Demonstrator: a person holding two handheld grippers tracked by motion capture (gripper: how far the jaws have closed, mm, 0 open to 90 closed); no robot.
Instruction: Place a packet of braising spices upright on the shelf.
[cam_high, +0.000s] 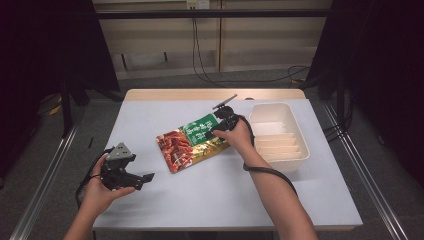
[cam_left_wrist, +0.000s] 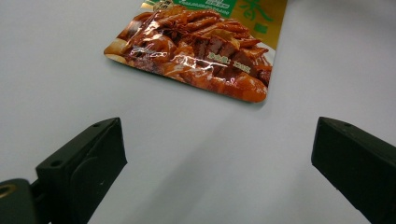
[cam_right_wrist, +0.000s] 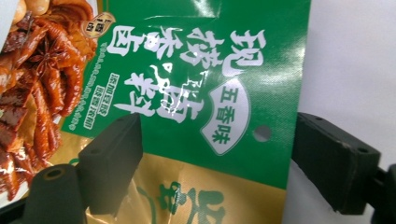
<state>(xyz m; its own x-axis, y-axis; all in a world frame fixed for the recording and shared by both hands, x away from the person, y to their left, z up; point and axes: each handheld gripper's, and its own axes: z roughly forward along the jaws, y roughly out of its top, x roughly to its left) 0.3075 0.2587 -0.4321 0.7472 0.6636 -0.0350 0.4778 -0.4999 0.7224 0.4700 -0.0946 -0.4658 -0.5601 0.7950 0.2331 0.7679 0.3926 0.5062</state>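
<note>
High view shows the right gripper (cam_high: 216, 126) over the snack packet (cam_high: 192, 142), jaws apart astride its green top; the left gripper (cam_high: 134, 180), jaws apart, hovers over the desk (cam_high: 210, 195).

A pale grey rectangular table (cam_high: 300, 200) with a light wooden far edge stood on a grey floor (cam_high: 165, 82). Behind it ran a beige panelled wall (cam_high: 160, 40) with a white socket (cam_high: 197, 4) and black cables (cam_high: 200, 60) hanging down. Dark curtains (cam_high: 380, 75) flanked both sides.
</note>
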